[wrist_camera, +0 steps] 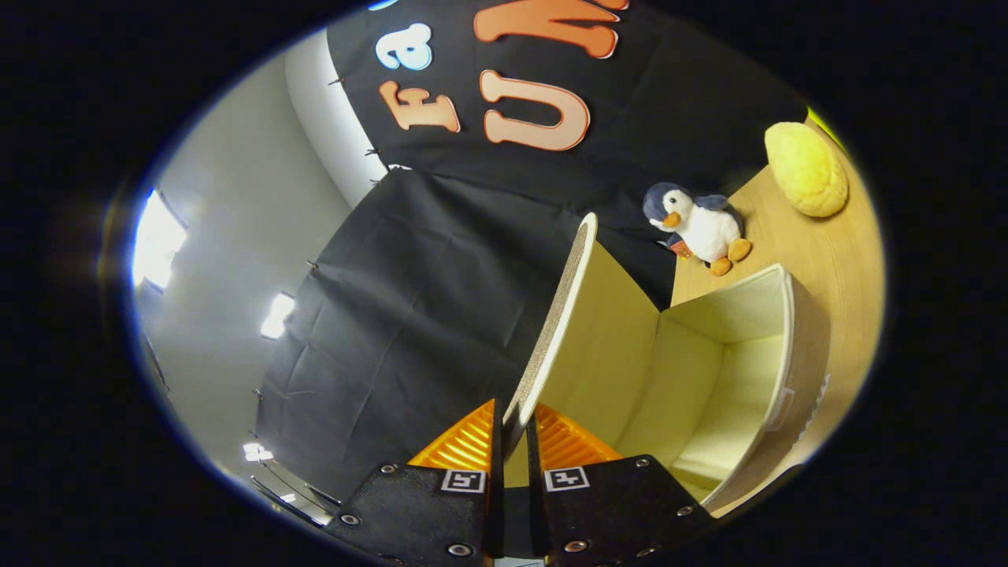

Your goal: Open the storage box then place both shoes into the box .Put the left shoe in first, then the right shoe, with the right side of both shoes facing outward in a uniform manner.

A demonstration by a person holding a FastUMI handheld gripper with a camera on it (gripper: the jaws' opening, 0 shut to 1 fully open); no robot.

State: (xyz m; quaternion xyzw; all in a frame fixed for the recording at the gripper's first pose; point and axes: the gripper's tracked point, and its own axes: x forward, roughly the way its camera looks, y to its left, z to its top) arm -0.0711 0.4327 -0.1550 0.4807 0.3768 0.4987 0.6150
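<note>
Black cloth (441, 315) forms the booth's backdrop across the far middle, with a pale wall (236, 260) and bright ceiling lights (157, 240) off to the left. The whole scene appears strongly tilted in the gripper view. A light wooden tabletop (835, 260) lies at the right.

Storage box (803, 346): stands on the tabletop, just ahead and to the right of the fingers. Its cream interior is exposed and nothing can be seen lying inside it. The outer wall has a woven, greyish-tan finish.

Lid (567, 315): raised, standing on edge along the left side of the box, running away from the fingers toward the far cloth. Its inner face is cream; its rim is pale, with a textured outer surface.

Gripper (516, 441): the two fingers are drawn close together, with the near edge of the lid passing between them. The ribbed pads (465, 445) sit on either side of that edge and appear to press on it from both sides.

Other items: a plush penguin (697, 228) sits on the tabletop beyond the box, near the cloth. A yellow, rounded soft object (807, 169) lies further right on the tabletop, well apart from the box.

Shoes: position cannot be told.
</note>
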